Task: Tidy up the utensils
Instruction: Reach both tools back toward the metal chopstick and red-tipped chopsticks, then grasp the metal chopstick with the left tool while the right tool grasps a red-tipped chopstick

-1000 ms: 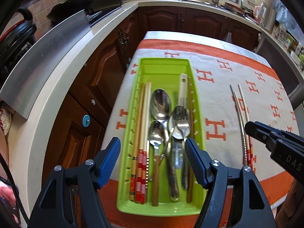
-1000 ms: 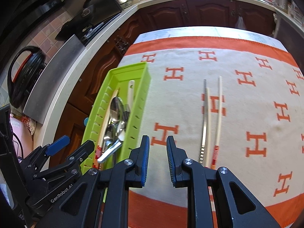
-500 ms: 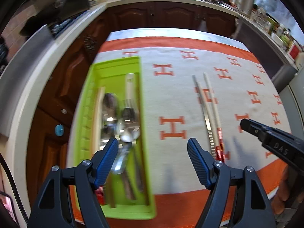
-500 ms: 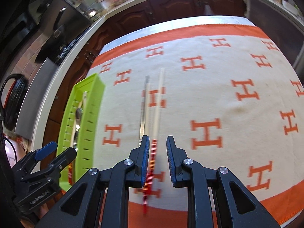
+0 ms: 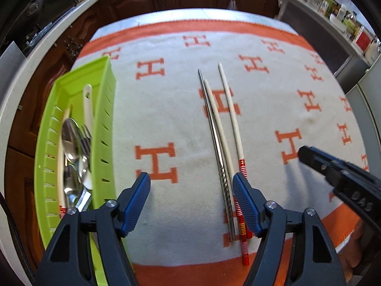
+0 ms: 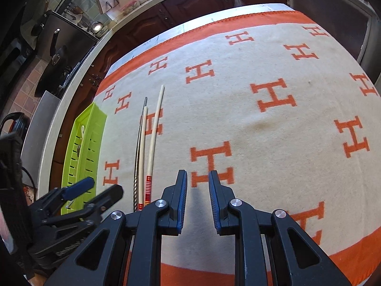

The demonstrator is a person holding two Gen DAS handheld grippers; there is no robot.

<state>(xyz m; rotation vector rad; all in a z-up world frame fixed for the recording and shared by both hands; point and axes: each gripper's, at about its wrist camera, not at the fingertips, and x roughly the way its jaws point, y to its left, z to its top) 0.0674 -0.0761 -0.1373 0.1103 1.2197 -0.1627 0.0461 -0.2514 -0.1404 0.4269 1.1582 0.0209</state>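
While the left tool (image 5: pixel 191 199) gapes empty just left of the chopsticks (image 5: pixel 223 143), the right tool (image 6: pixel 197 199) hovers narrowly parted, empty.

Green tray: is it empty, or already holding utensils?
Holding utensils: spoons and a fork lie inside the green tray.

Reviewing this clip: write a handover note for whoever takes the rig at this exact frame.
Left hand-held gripper: open, empty, over the near ends of the loose chopsticks.
Right hand-held gripper: jaws narrowly apart, empty, over bare cloth.
Done: spoons and forks lie in the lime-green slotted plastic tray.
Left: one twisted steel chopstick and two cream chopsticks with red-striped ends lie on the orange-and-cream H-patterned cloth.
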